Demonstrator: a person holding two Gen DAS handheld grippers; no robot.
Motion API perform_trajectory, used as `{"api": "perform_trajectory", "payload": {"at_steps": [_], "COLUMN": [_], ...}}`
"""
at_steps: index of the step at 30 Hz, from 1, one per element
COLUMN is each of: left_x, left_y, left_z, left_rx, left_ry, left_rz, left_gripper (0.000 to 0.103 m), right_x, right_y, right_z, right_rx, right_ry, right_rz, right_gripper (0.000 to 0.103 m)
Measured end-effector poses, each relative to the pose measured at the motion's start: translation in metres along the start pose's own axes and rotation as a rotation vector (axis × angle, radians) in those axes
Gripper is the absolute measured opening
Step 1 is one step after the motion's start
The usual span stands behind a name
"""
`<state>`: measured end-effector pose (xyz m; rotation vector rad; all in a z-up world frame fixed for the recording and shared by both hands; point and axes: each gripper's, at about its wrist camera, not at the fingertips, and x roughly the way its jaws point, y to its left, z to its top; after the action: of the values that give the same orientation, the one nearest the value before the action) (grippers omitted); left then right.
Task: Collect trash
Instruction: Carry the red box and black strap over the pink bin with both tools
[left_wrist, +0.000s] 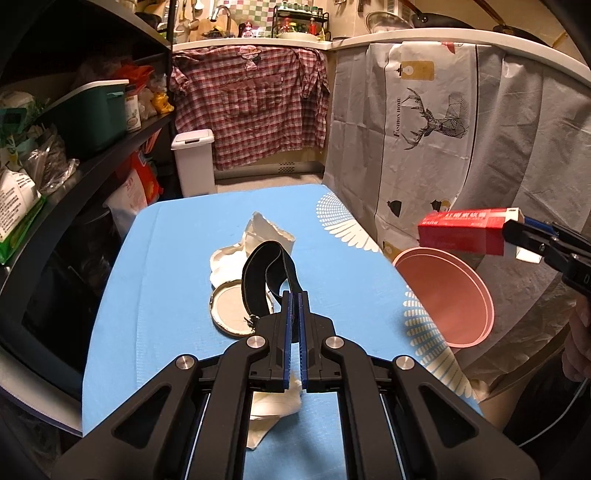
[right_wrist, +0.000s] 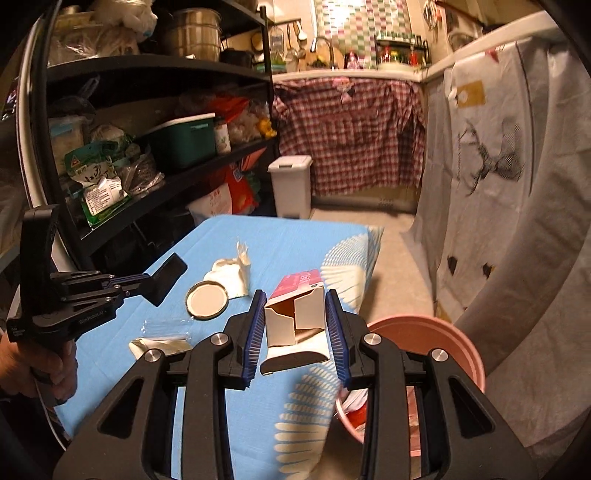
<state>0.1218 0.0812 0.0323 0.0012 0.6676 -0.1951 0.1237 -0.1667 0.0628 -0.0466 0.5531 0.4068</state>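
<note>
- Lower centre of the left wrist view: the left gripper (left_wrist: 294, 295) has its jaws pressed together on a black strap (left_wrist: 258, 280), looped above the blue tablecloth (left_wrist: 166, 277).
- Right edge of that view: the right gripper (left_wrist: 517, 227) clamps a red carton (left_wrist: 465, 230) above a pink bin (left_wrist: 450, 299) beside the table.
- Mid-frame on the cloth: a round lid (left_wrist: 229, 312) and crumpled white paper (left_wrist: 258, 236).
</note>
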Motion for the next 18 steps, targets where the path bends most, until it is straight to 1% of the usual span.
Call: {"api": "perform_trajectory", "payload": {"at_steps": [4, 9, 18], "left_x": [-0.004, -0.003, 0.000], "left_y": [-0.004, -0.009, -0.015], "left_z": [0.000, -0.001, 0.000], "left_rx": [-0.003, 0.001, 0.004], "left_ry": [-0.007, -0.008, -0.008], "left_rz": [-0.006, -0.006, -0.009], "left_gripper": [0.003, 0.003, 0.003], "right_x": [-0.011, -0.015, -0.012], "right_y": [-0.012, -0.029, -0.048], "right_z": [-0.001, -0.005, -0.018], "right_rx": [0.013, 0.056, 0.094], "right_ry": [-0.038, -0.061, -0.053], "right_rz": [-0.021, -0.044, -0.072], "right_gripper": [0.033, 0.033, 0.033]}}
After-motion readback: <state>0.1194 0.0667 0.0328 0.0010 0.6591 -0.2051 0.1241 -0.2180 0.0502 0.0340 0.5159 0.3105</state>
